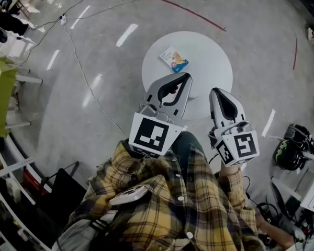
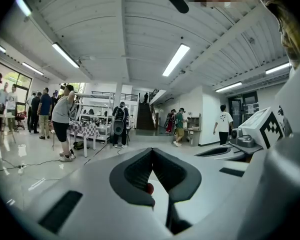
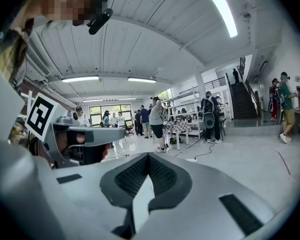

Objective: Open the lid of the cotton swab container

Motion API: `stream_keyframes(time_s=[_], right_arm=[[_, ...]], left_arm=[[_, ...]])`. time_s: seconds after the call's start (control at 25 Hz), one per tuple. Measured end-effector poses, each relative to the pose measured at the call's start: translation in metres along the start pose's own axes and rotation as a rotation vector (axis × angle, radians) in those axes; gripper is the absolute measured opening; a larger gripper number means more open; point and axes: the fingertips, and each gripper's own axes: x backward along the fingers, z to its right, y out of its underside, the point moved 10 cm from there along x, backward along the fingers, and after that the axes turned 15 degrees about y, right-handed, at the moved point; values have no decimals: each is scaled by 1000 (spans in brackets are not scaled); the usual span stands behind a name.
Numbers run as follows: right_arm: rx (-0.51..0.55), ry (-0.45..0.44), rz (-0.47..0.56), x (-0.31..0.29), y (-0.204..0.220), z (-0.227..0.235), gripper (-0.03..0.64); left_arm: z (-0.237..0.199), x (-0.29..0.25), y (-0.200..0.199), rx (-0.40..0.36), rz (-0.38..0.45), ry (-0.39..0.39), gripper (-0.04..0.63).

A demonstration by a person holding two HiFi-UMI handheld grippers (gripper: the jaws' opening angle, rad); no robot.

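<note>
Head view, far left: yellow-green chair [image 1: 1, 93] on a grey floor [image 1: 94, 30], with a thin cable [image 1: 81, 69] trailing across it. Centre: round white counter [image 1: 206, 48], bare save for one item, the cotton swab container [image 1: 174, 59], a small blue, white and orange pack lying flat on the counter's far-left part; whether its lid is up or down cannot be told. Just nearer than the container and apart from it: left gripper [image 1: 187, 76], grey shell with a black-and-white marker cube at the rear, held over the counter's near edge, fingers brought together with nothing between them. To its right, close beside it but not touching: right gripper [image 1: 215, 91], same build, tip at the counter's near-right edge, fingers likewise pressed together and empty. Below both: the person's yellow plaid shirt [image 1: 162, 203]. Upper right of the floor: curved red line [image 1: 186, 9]. Far right: dark bag-like object [image 1: 289, 153]. The gripper views look across the hall at standing people, a staircase and ceiling strip lights.
</note>
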Motion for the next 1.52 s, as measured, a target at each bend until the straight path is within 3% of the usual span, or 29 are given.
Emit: stream_keyframes(time_s=[0.68,0.92,1.12,1.52], right_arm=[[15,-96,-29,-24,-5,31,17],[15,-113,-40,-32,-2,39,17],[11,-127,-67,-43,11,46,17],[18,-137,-167,-68,62,49,17]], left_arm=[[0,-24,-1,33,14,-91,20],[-5,-33,0,32,-30,-102,20],[-9,-43,15,36,-78,-101,20],[-19,-66,81,66,-194,-59,20]])
